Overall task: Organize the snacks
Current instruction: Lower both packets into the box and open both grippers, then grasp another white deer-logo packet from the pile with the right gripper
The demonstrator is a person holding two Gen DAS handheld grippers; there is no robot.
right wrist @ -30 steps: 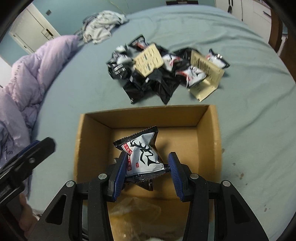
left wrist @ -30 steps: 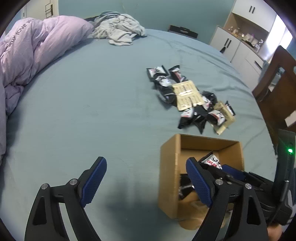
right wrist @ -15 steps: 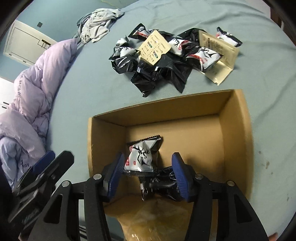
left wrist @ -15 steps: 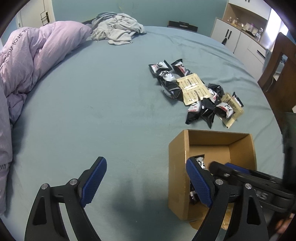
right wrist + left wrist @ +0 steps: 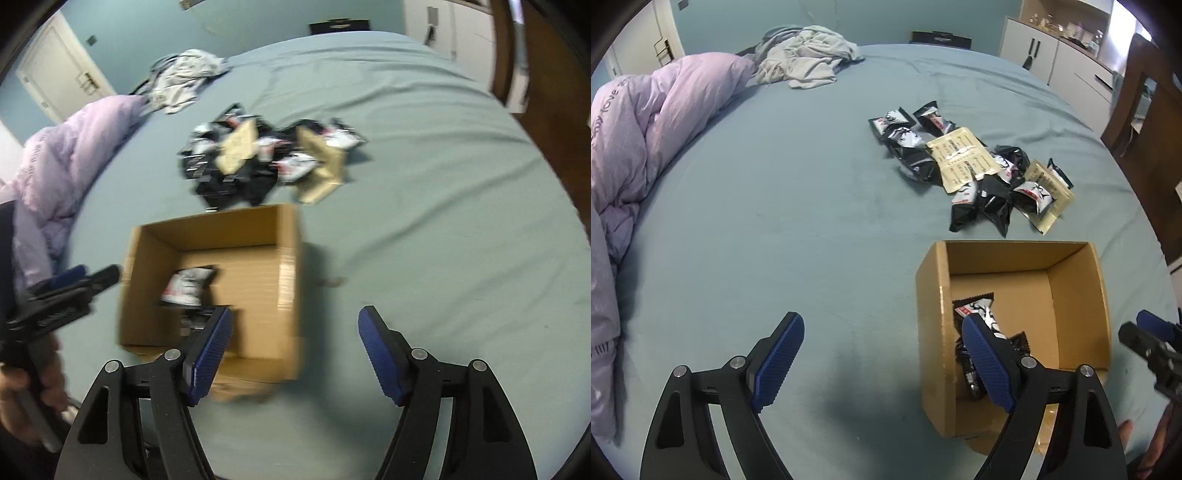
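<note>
An open cardboard box stands on the blue-green bed; it also shows in the right wrist view. Inside lie a white-and-black deer-print snack packet and a dark packet. A pile of black, white and beige snack packets lies just beyond the box. My left gripper is open and empty, low over the bed left of the box. My right gripper is open and empty, above the box's near right corner.
A lilac duvet is bunched along the left side. Grey clothes lie at the far end of the bed. White cabinets and a wooden chair stand to the right.
My right gripper let go of the deer-print packet, which now lies in the box, then opened wide and drew back to the right. The left gripper stayed open.
</note>
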